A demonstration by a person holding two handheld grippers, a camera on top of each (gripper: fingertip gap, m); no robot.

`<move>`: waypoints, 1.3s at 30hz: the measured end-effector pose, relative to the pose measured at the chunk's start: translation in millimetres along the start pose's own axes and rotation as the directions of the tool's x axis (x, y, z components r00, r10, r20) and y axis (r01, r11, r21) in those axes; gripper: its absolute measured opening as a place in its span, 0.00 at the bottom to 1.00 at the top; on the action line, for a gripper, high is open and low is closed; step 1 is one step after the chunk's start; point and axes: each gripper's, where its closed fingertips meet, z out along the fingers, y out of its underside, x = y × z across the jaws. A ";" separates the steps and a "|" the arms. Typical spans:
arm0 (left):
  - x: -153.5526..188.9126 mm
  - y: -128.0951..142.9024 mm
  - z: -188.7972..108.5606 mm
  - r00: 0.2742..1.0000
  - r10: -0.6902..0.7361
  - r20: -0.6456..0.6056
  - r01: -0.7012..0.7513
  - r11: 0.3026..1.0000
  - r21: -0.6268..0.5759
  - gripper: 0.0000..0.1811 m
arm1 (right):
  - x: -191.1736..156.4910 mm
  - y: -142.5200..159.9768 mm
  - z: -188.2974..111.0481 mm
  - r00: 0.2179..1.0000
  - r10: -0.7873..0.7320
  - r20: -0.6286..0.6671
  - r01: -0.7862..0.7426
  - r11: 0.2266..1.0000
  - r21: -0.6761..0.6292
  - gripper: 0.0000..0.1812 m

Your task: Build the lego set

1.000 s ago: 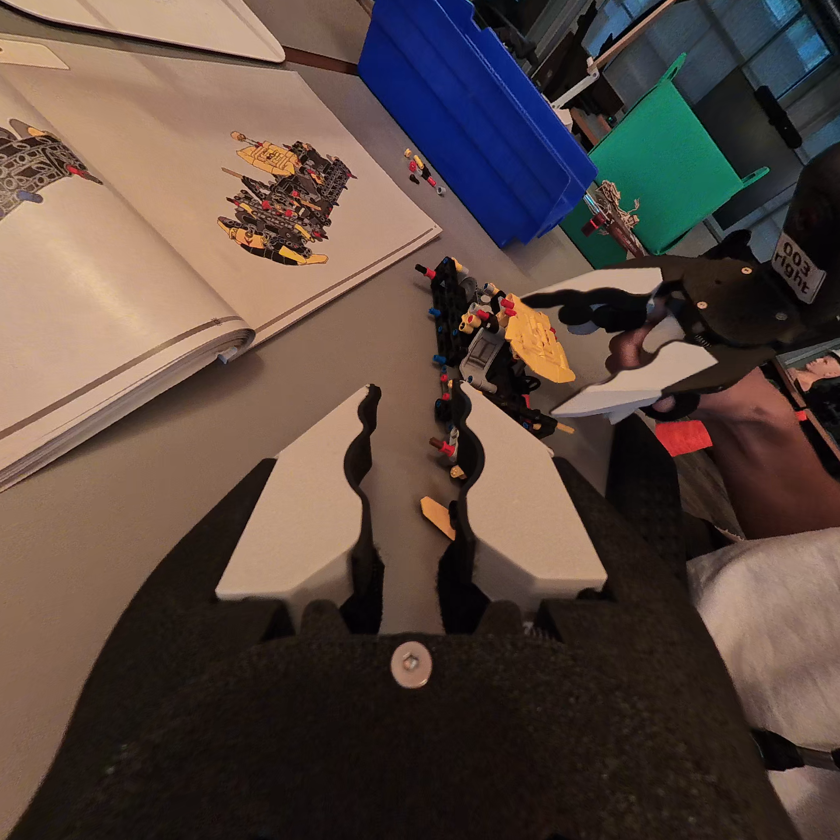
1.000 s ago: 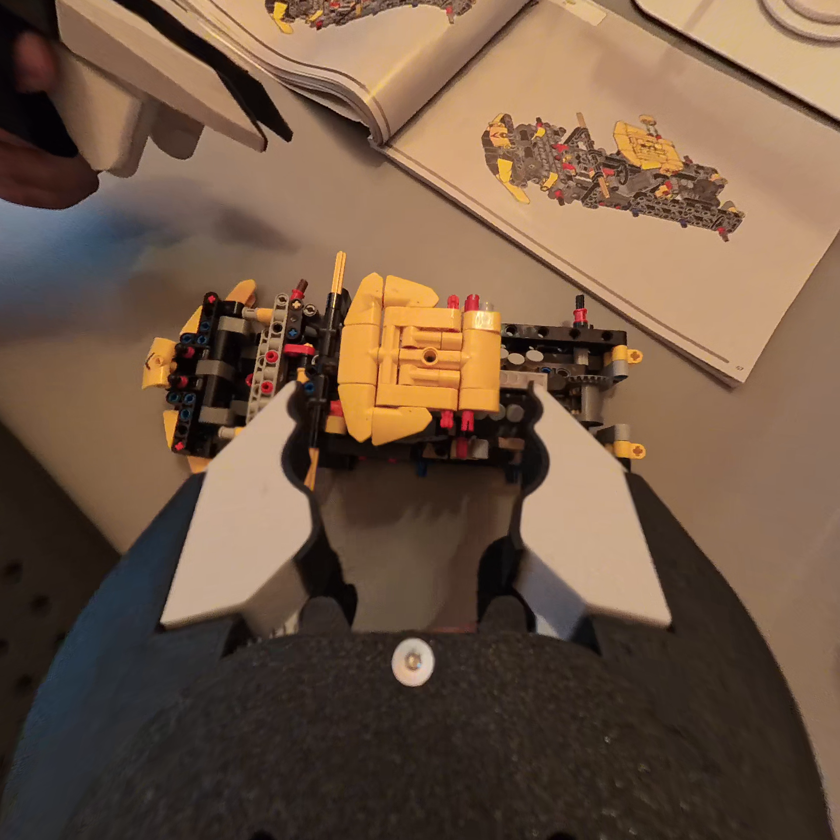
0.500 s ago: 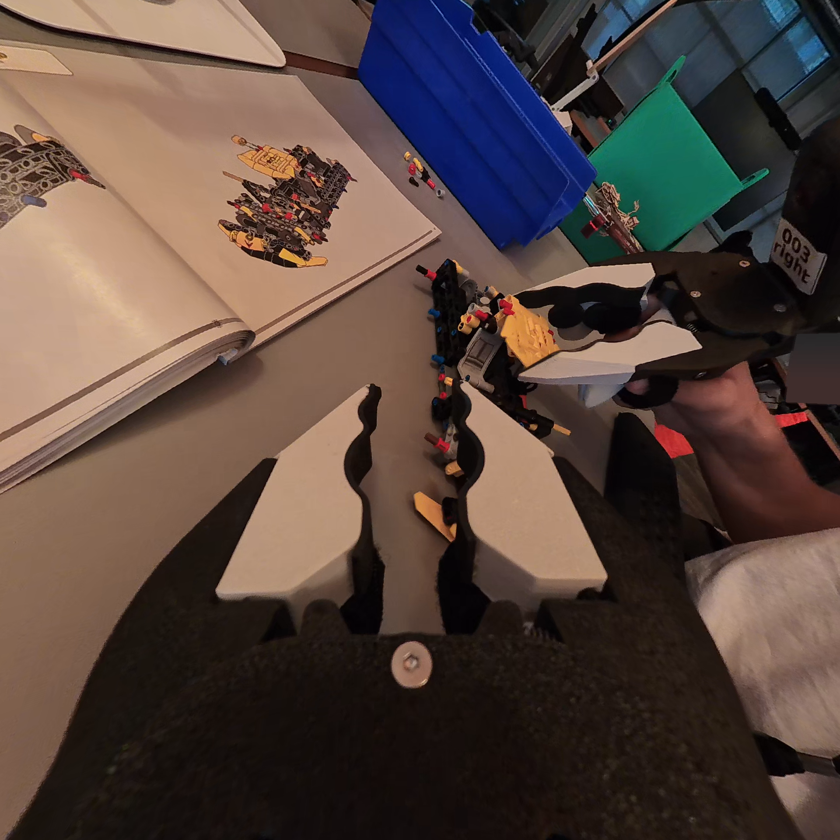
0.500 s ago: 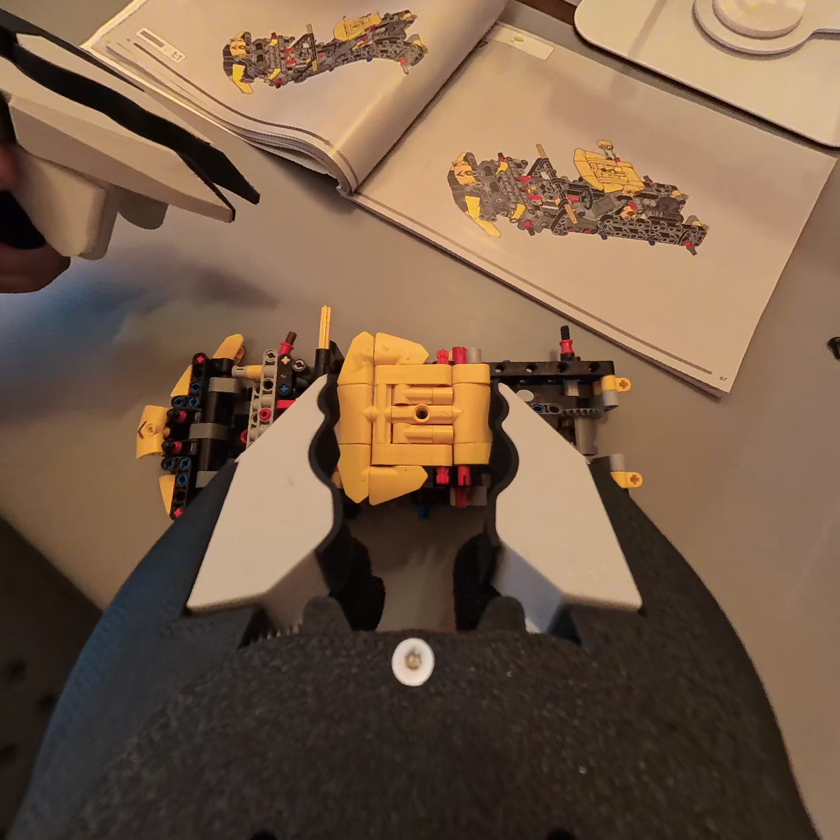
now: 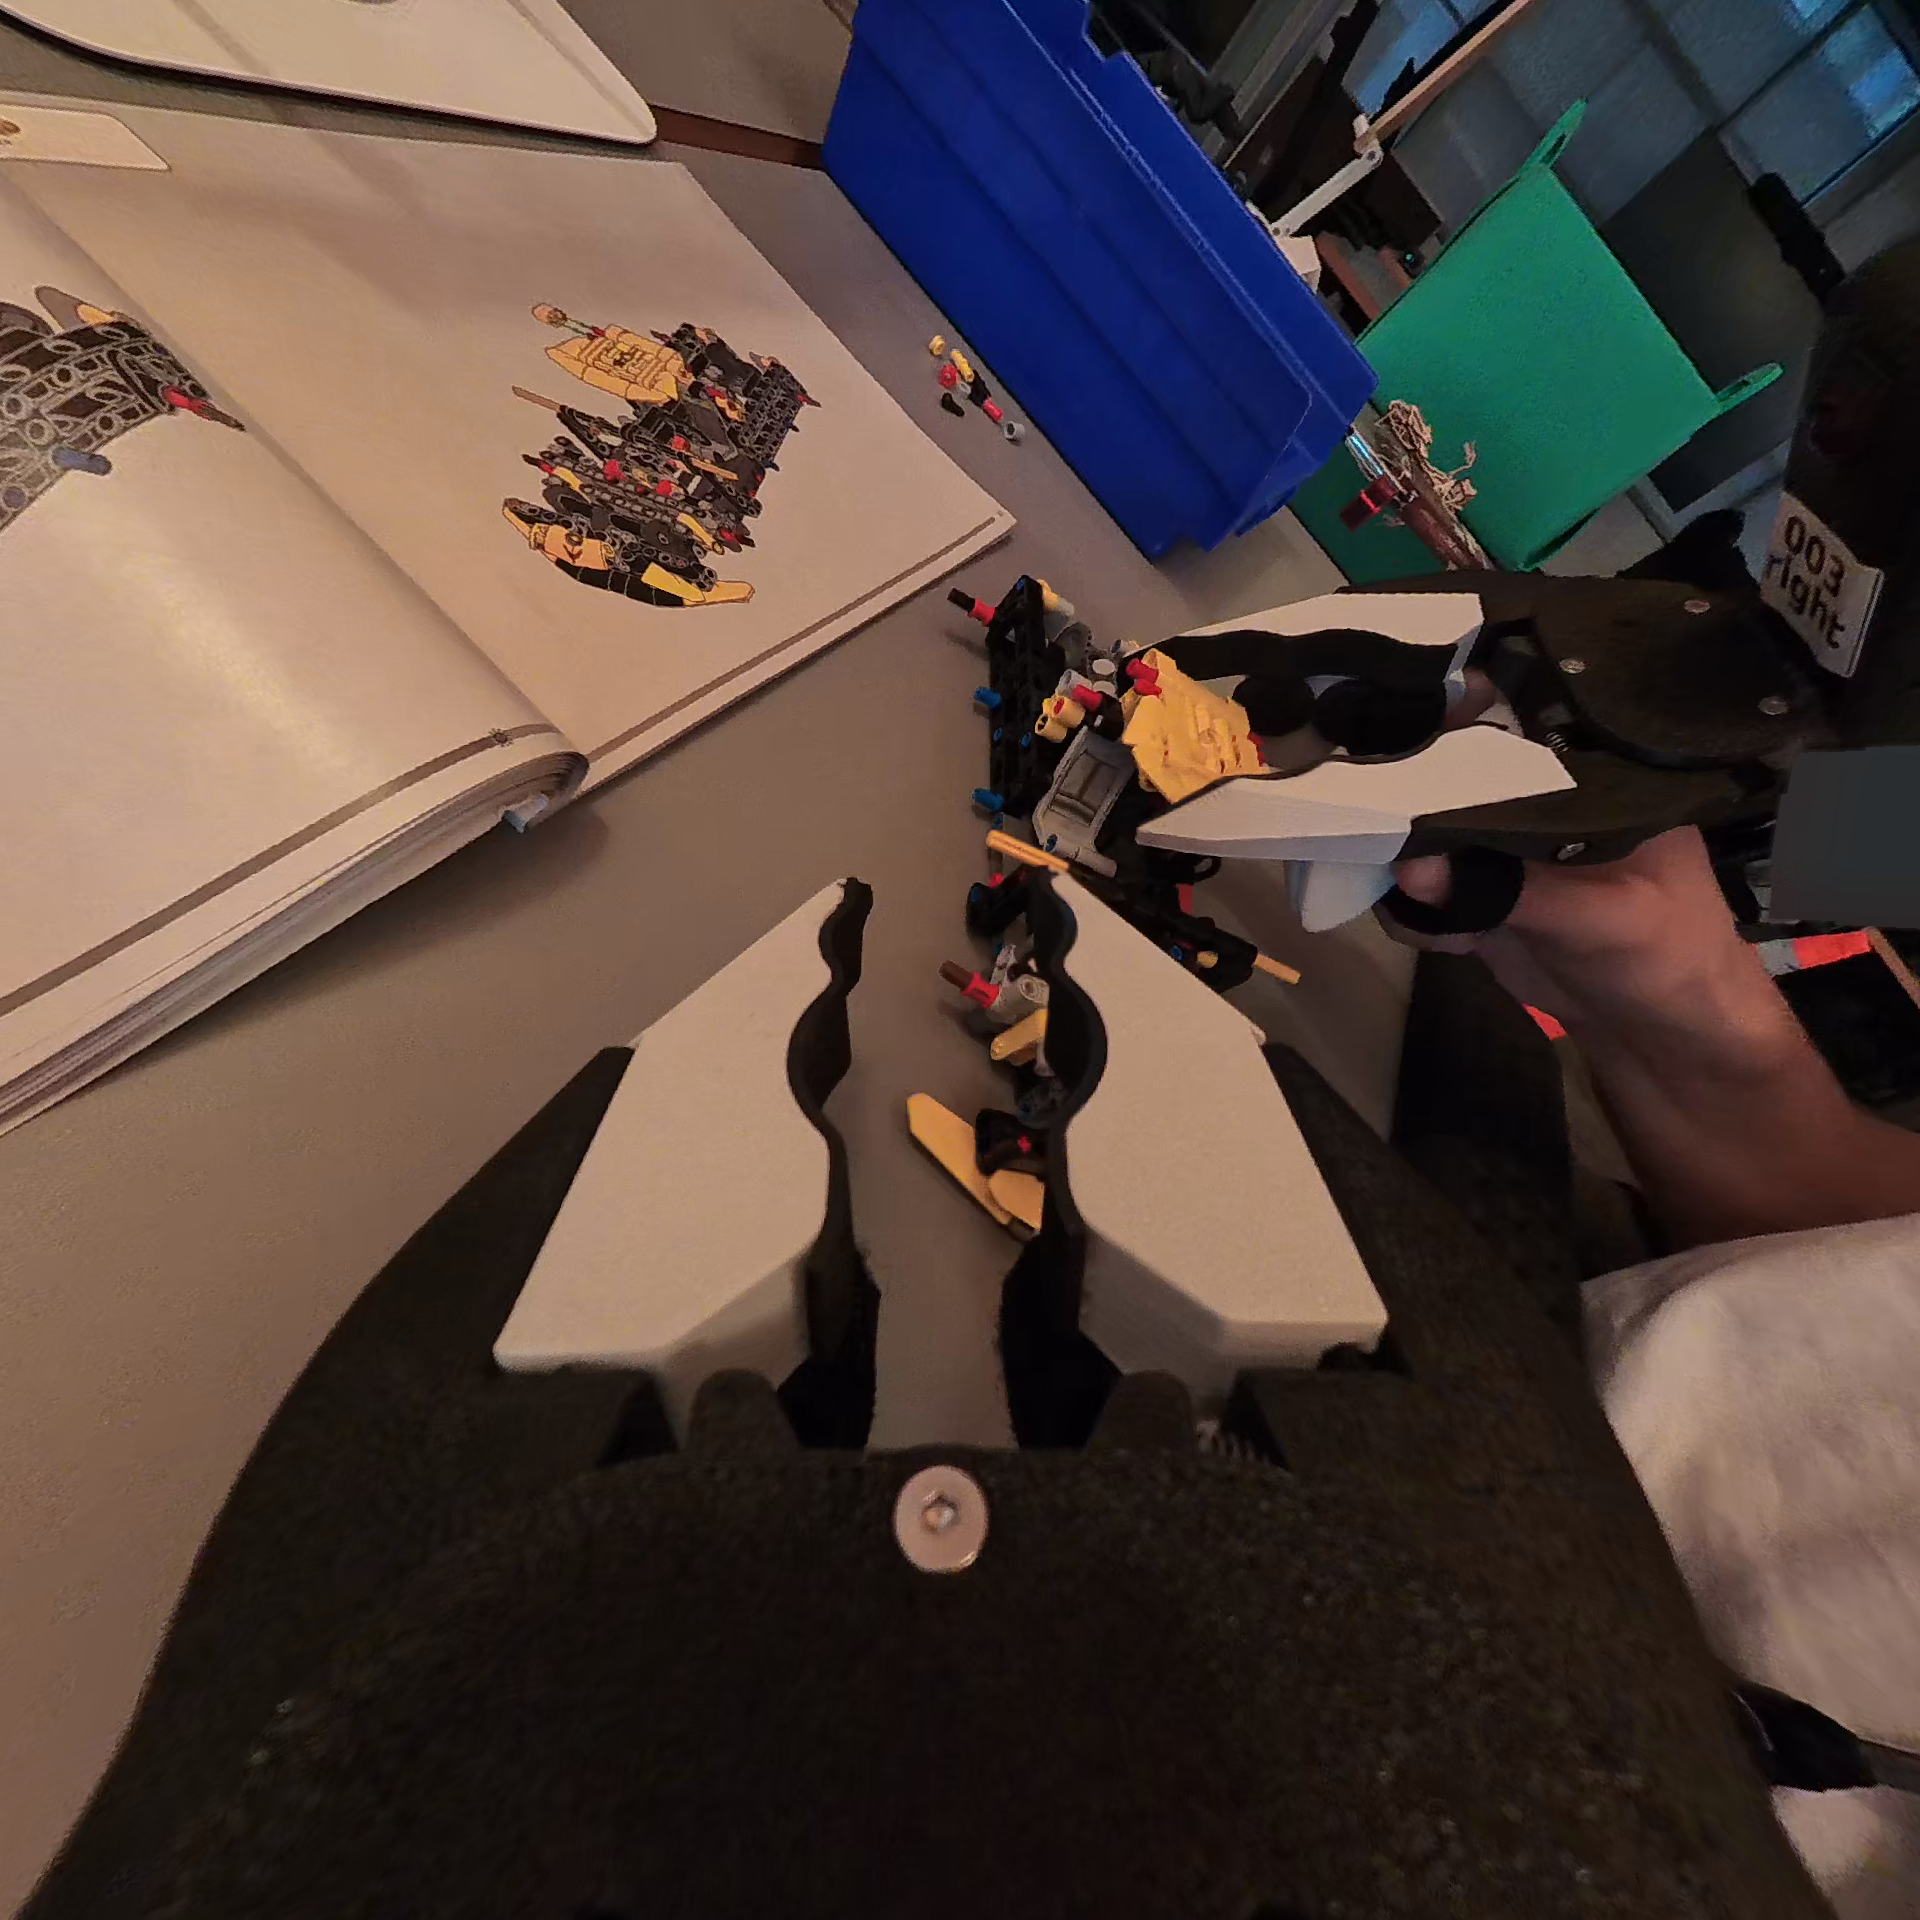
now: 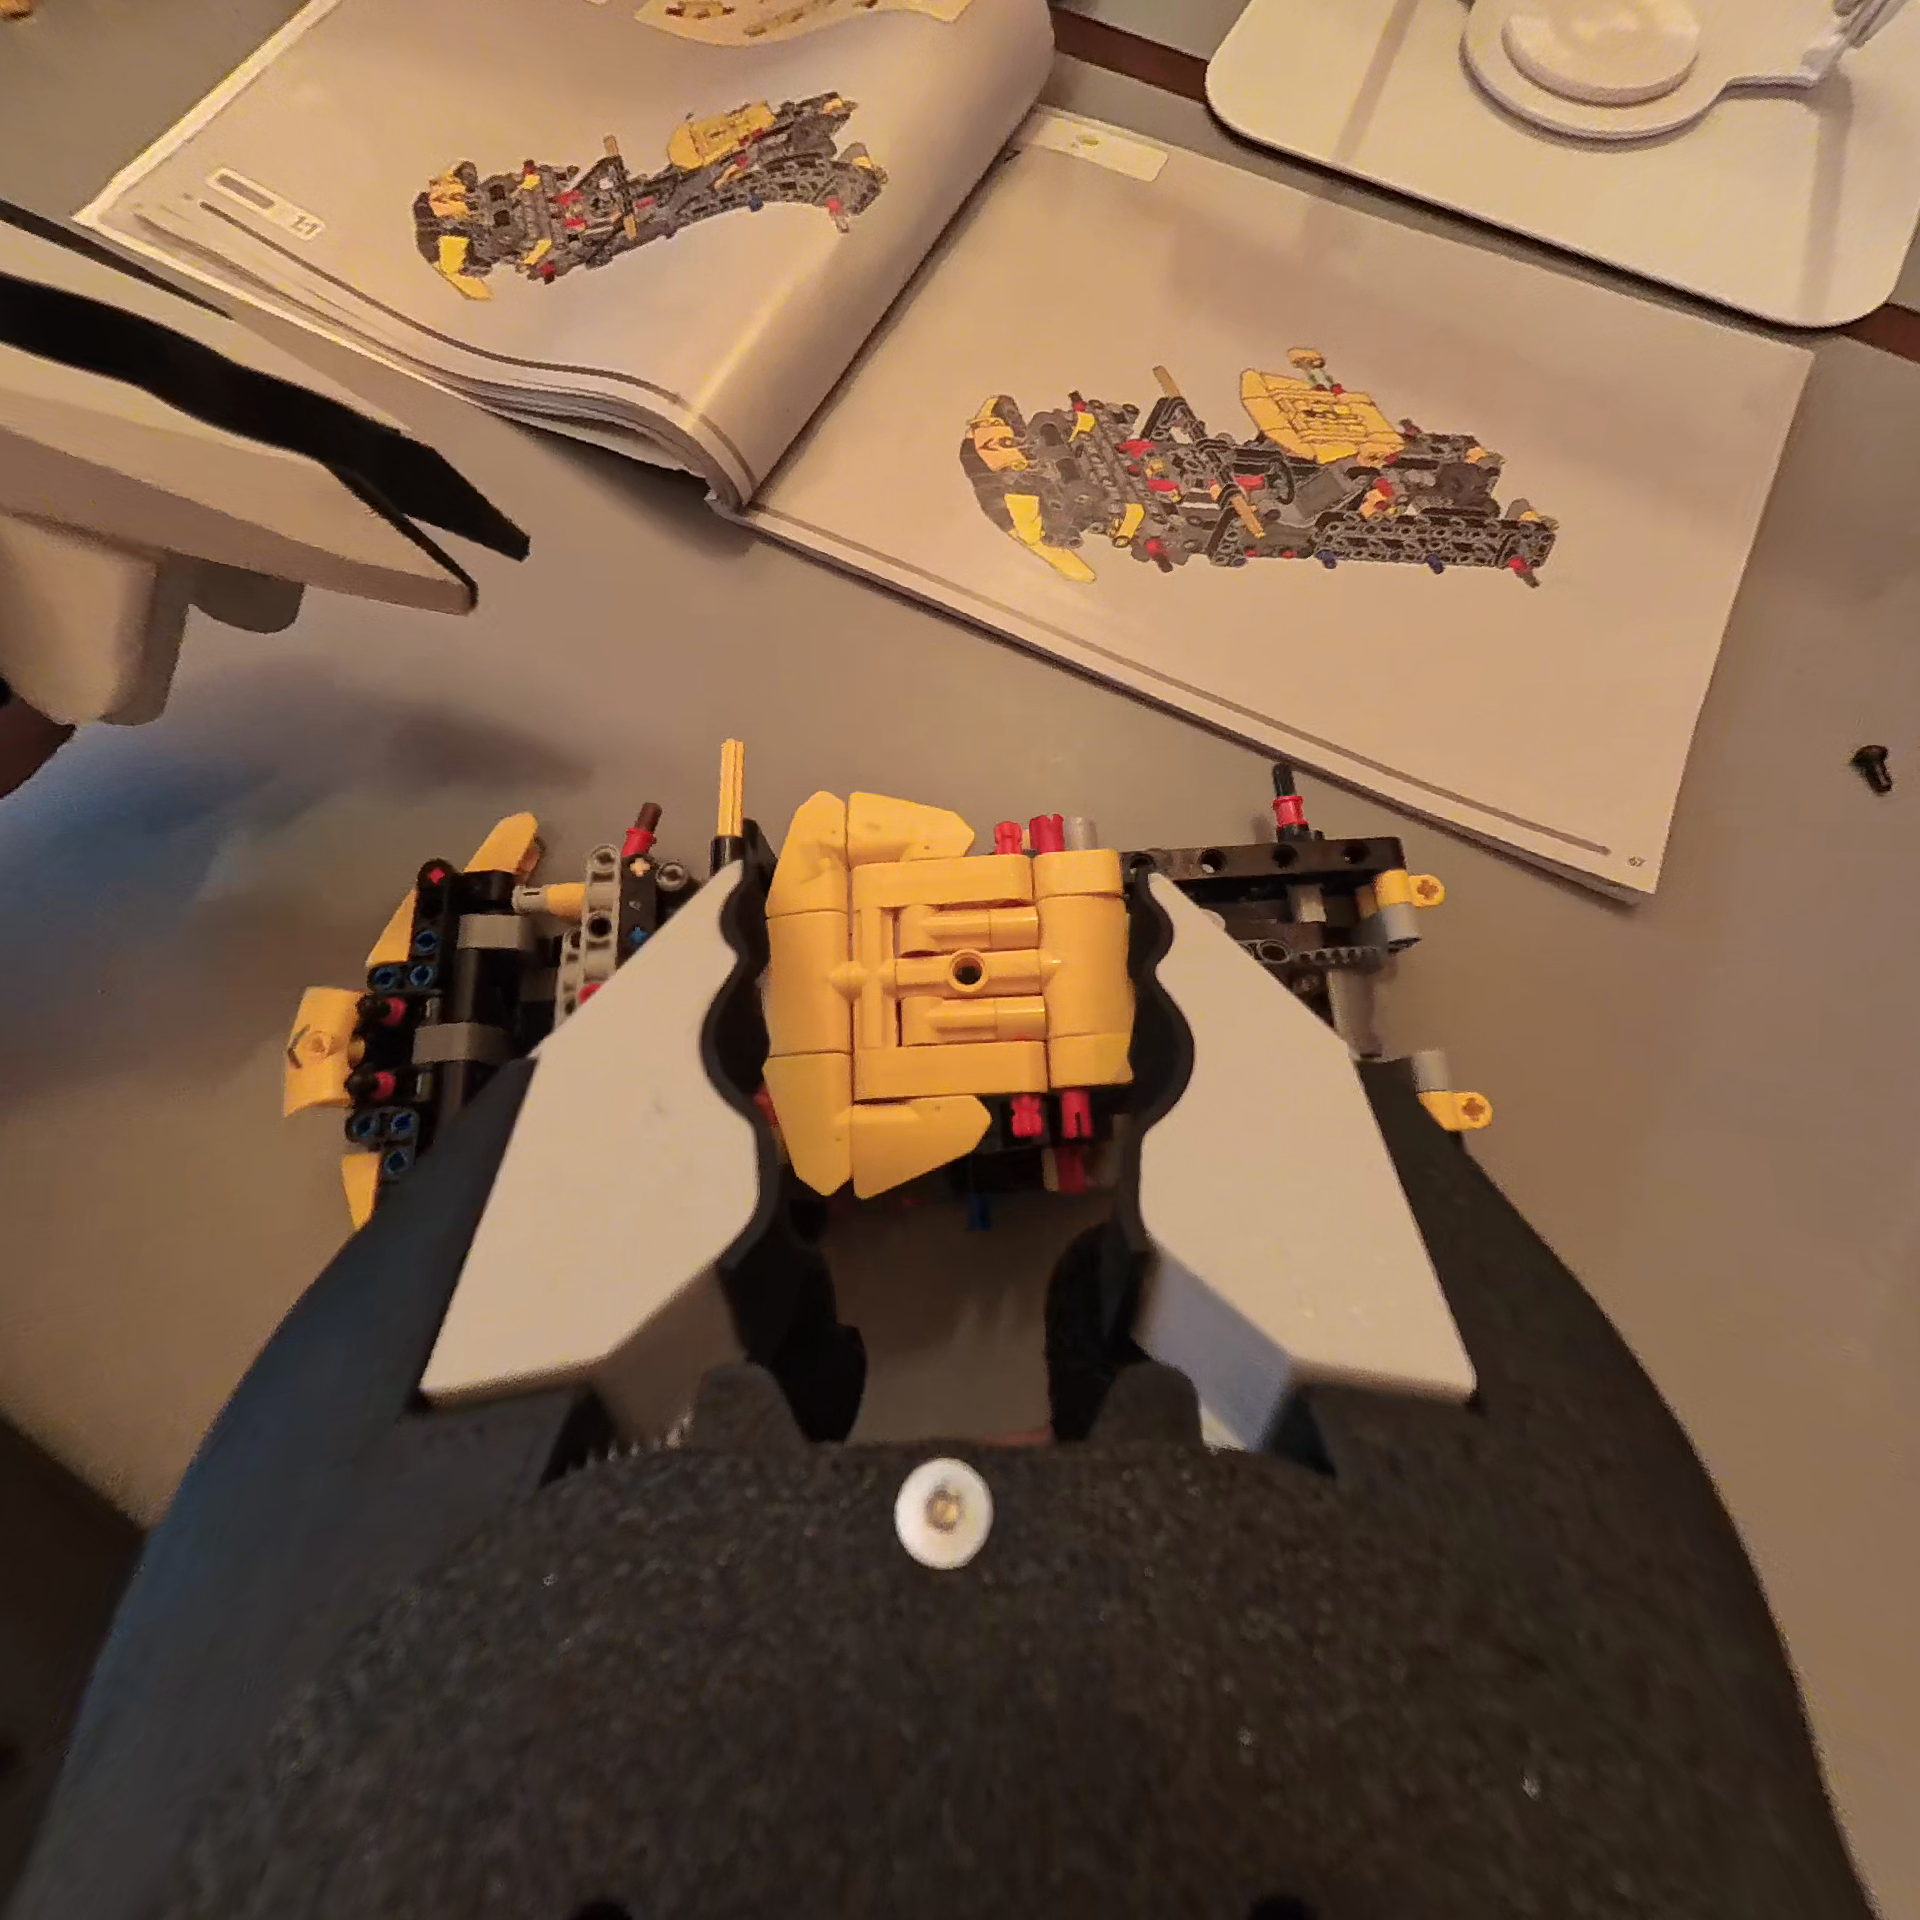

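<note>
Right wrist view: the lego model's (image 6: 935, 997) yellow block is being gripped by the right gripper's (image 6: 945, 883) jaws; the left gripper's (image 5: 951, 894) jaws are being held narrowly apart, empty, above the worktop (image 5: 312, 1195).

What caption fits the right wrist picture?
Right gripper clamps the yellow block of the lego model beside the open manual.

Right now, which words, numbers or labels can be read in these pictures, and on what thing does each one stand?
I do not copy writing; these things bear it.
White tag on the right gripper, shut on the lego model: short print.
Instruction book, right page corner: small number, blurred.
Same book, left page: small printed box, blurred.
</note>
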 end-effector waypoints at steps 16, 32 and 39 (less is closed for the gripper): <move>-54.9 -7.1 -54.1 0.894 0.201 0.400 -0.234 0.972 0.034 0.18 | 10.5 -31.3 -17.7 0.992 0.128 0.021 -0.130 0.978 0.165 0.50; -91.2 -21.9 -117.3 0.778 0.032 0.628 -0.243 0.937 0.252 0.42 | 89.0 -58.6 -0.6 0.990 0.054 0.131 -0.096 0.935 0.340 0.31; -89.5 -28.1 -104.5 0.794 0.046 0.607 -0.247 0.936 0.251 0.41 | 100.1 -55.3 1.1 0.994 0.070 0.090 -0.095 0.946 0.309 0.32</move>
